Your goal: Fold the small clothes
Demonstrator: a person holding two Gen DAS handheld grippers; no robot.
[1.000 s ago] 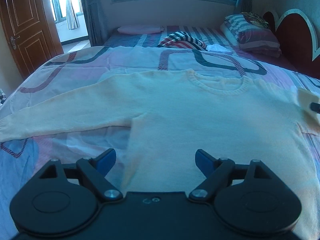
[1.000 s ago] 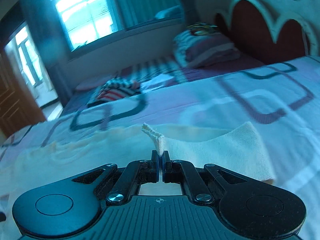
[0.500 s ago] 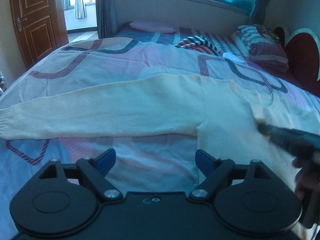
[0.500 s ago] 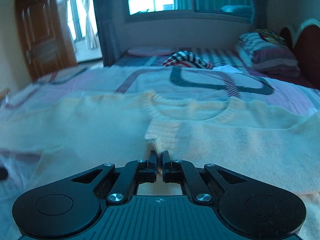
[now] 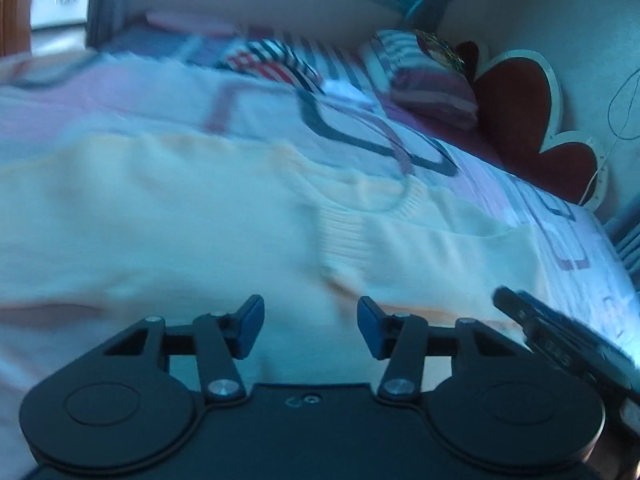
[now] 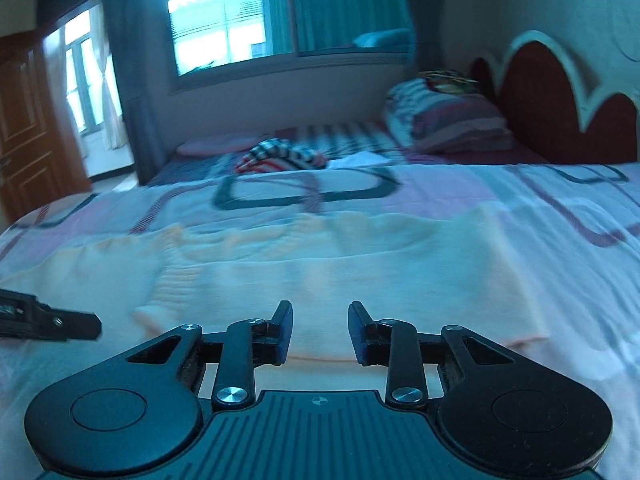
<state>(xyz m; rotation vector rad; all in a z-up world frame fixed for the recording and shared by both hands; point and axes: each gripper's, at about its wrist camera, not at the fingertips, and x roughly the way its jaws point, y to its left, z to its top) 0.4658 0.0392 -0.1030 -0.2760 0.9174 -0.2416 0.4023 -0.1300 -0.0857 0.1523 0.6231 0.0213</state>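
left tool [image 5: 310,326]: jaws apart and closing, nothing between the blue pads; the cream knit lies just ahead of and below the tips.
right tool [image 6: 320,332]: jaws apart and opening, nothing between the pads; it has let go of whatever it carried, as far as the frames tell, and hovers at the near edge of the cloth.
sweater [image 5: 200,240]: cream knit, spread flat on the bed [image 6: 540,208], directly in front of both tools.
folded sleeve [image 6: 340,280]: lies across the body of the garment, its ribbed cuff [image 5: 344,236] ending just below the neckline.
long axis: the sweater runs left to right across both views; the other sleeve stretches away to the left in the left wrist view.
nearer hand: my judgement is that the left tool is better placed for the unfolded left side, the right tool for the hem on the right.
neckline [image 5: 376,196]: beyond the cuff, on the far side from the tools.
far end: a striped garment [image 6: 280,156] and a pillow [image 6: 448,120] lie well apart from the sweater, near the headboard.
hard to make out: motion blur smears the knit in both views; the left sleeve's end is cut off by the frame edge; whether either tool's tips touch the cloth cannot be told.
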